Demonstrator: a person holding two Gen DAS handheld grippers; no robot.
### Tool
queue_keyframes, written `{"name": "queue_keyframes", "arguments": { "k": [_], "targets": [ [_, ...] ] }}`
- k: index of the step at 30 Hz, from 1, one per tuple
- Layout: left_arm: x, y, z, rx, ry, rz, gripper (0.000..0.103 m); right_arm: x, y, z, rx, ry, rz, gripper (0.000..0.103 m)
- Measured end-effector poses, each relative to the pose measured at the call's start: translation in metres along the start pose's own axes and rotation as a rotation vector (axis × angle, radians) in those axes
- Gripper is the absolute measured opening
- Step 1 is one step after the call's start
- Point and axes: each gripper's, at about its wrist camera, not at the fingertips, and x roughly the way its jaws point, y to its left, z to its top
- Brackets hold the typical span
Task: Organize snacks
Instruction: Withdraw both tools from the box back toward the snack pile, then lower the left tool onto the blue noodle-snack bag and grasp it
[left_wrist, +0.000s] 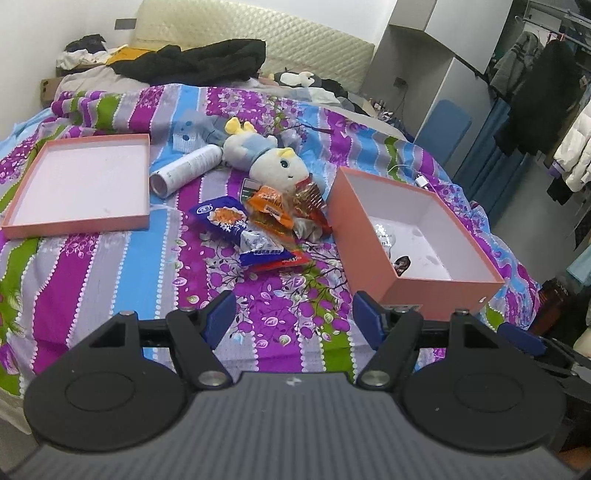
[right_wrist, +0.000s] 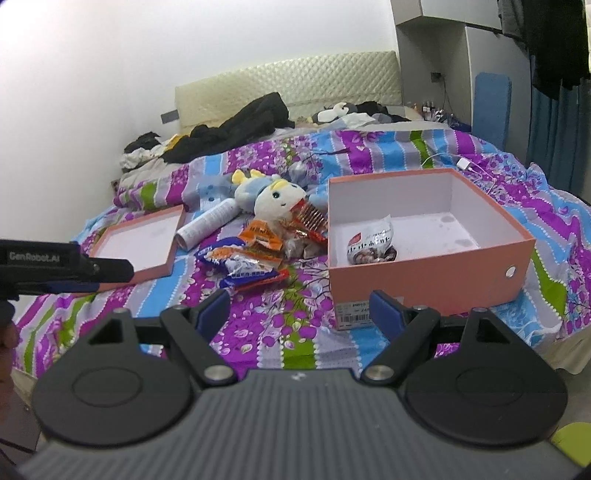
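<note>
A heap of snack packets (left_wrist: 266, 225) (right_wrist: 258, 254) lies mid-bed: a blue-and-white bag (left_wrist: 221, 218), orange packets (left_wrist: 271, 208) and red wrappers. To its right stands an open pink box (left_wrist: 439, 291) (right_wrist: 424, 269) with one silver snack bag (right_wrist: 371, 242) (left_wrist: 384, 234) inside. My left gripper (left_wrist: 293, 319) hovers open over the bedspread, short of the heap, with nothing between its blue pads. My right gripper (right_wrist: 299, 314) is open too, empty, just in front of the box's near left corner. The left gripper's body (right_wrist: 62, 266) shows at the left edge of the right wrist view.
The pink box lid (left_wrist: 79, 186) (right_wrist: 142, 242) lies upturned on the left. A plush doll (left_wrist: 266, 158) (right_wrist: 273, 195) and a white spray can (left_wrist: 184, 170) (right_wrist: 207, 223) lie behind the heap. Dark clothes (left_wrist: 192, 62) pile at the headboard; a charger cable (left_wrist: 419, 181) sits behind the box.
</note>
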Motion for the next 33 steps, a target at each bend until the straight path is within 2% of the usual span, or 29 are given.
{"name": "queue_keyframes", "arguments": {
  "k": [10,13,14,16,19,22,28,33],
  "targets": [
    [0.039,0.021,0.003,0.022,0.0,-0.01,0.074,0.037,0.006,-0.013,-0.015,0.007,0.003,0.084],
    [0.054,0.032,0.008,0.02,-0.007,0.01,0.075,0.049,0.011,-0.016,-0.032,0.0,0.013,0.084],
    [0.059,0.036,0.01,0.015,-0.007,0.016,0.076,0.053,0.012,-0.017,-0.028,-0.005,0.023,0.085],
    [0.068,0.044,0.015,0.004,-0.009,0.033,0.079,0.059,0.013,-0.017,-0.018,-0.009,0.042,0.1],
    [0.084,0.055,0.021,0.008,-0.005,0.052,0.082,0.067,0.018,-0.016,-0.029,-0.033,0.039,0.103],
    [0.1,0.064,0.025,0.023,0.002,0.048,0.091,0.076,0.028,-0.016,-0.077,-0.054,0.04,0.103],
    [0.14,0.079,0.028,0.045,0.019,0.048,0.092,0.106,0.05,-0.025,-0.204,-0.098,0.02,0.103],
    [0.177,0.089,0.035,0.056,0.031,0.002,0.092,0.133,0.071,-0.032,-0.329,-0.147,-0.012,0.101]
  ]
}}
